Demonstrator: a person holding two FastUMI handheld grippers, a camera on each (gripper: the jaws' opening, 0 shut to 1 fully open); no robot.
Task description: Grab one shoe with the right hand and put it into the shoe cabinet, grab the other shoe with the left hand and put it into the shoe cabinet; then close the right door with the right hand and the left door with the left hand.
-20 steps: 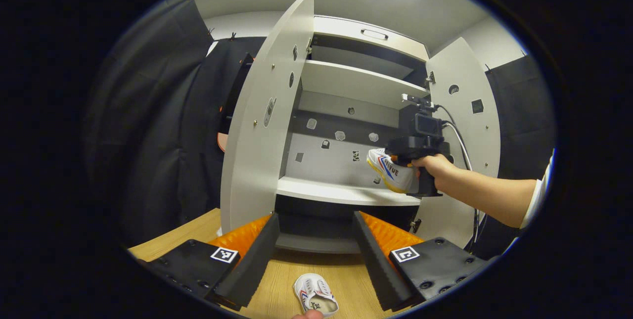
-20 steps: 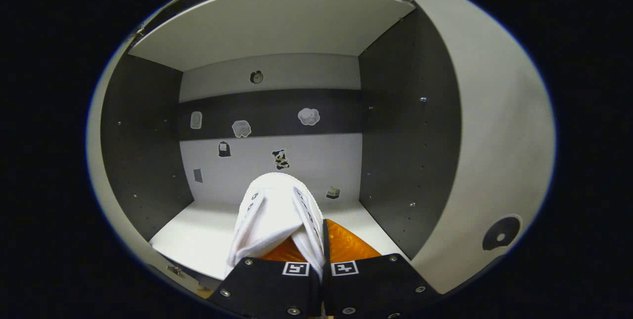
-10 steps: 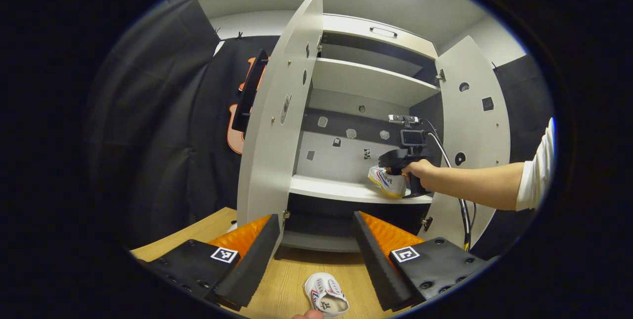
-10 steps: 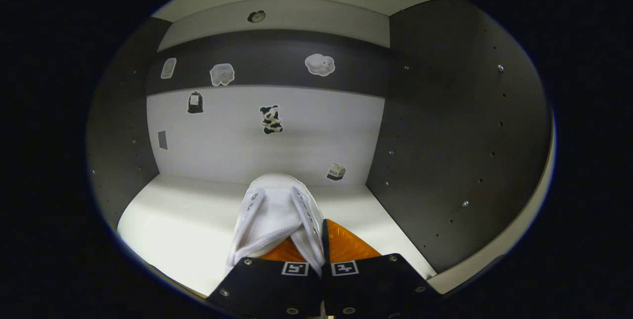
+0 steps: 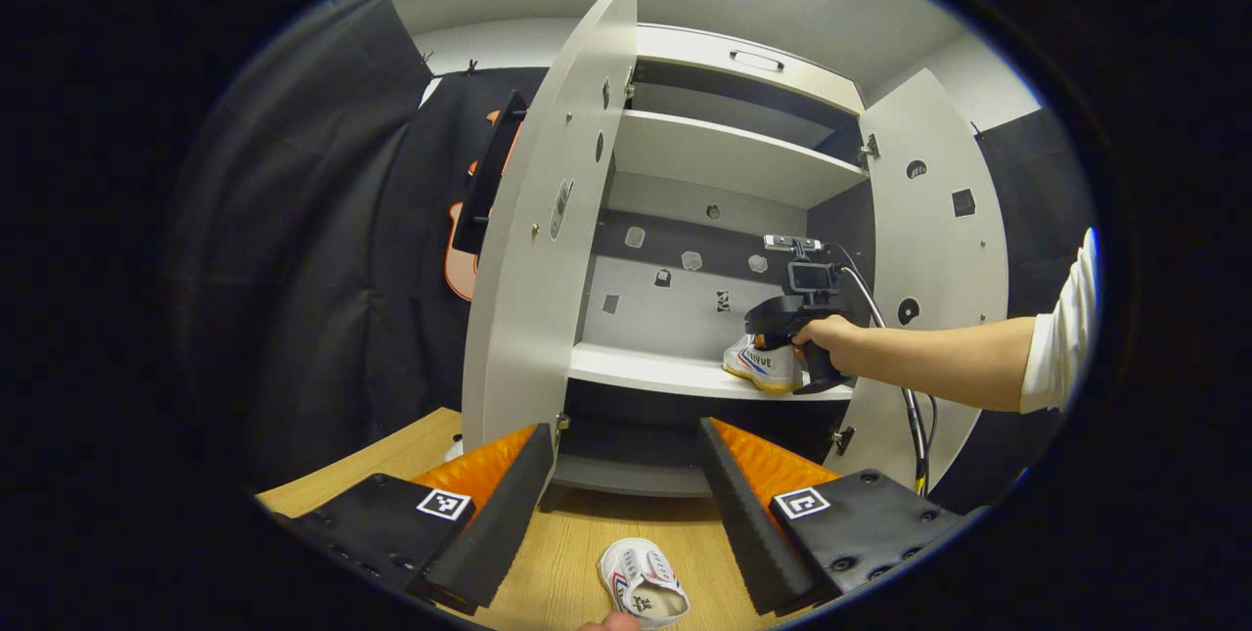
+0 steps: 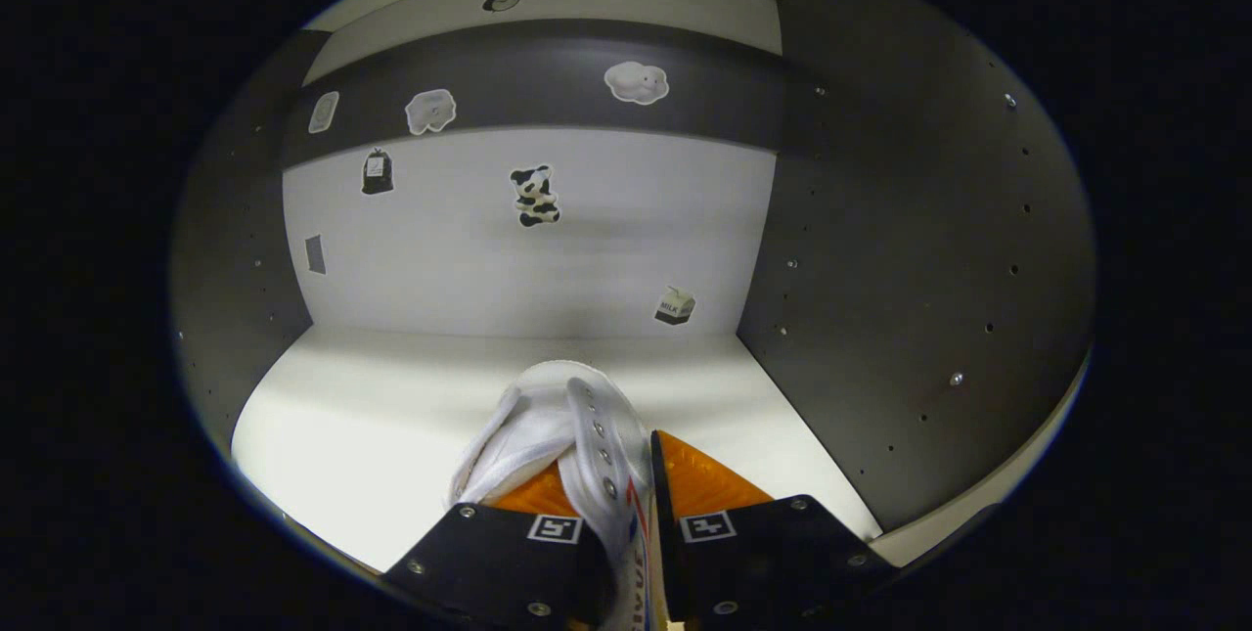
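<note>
In the right gripper view my right gripper (image 6: 626, 514) is shut on the side wall of a white shoe (image 6: 553, 416), inside the shoe cabinet, low over its white shelf (image 6: 372, 406). The left gripper view has that same shoe (image 5: 758, 367) resting on the middle shelf (image 5: 655, 375) at its right end, with a hand holding the right gripper (image 5: 782, 318) over it. My left gripper (image 5: 623, 431) is open and empty above the wooden table (image 5: 577, 553). The other white shoe (image 5: 643, 592) lies on the table, below and between its fingers.
Both cabinet doors stand wide open: the left door (image 5: 533, 249) and the right door (image 5: 929, 249). A bare forearm (image 5: 939, 372) reaches across in front of the right door. Small stickers dot the cabinet's back wall (image 6: 528, 249). An upper shelf (image 5: 724, 157) sits above.
The right gripper pushed deeper into the cabinet and lowered the shoe onto the shelf; its fingers have parted slightly around the shoe's wall. The left gripper drew back a little.
</note>
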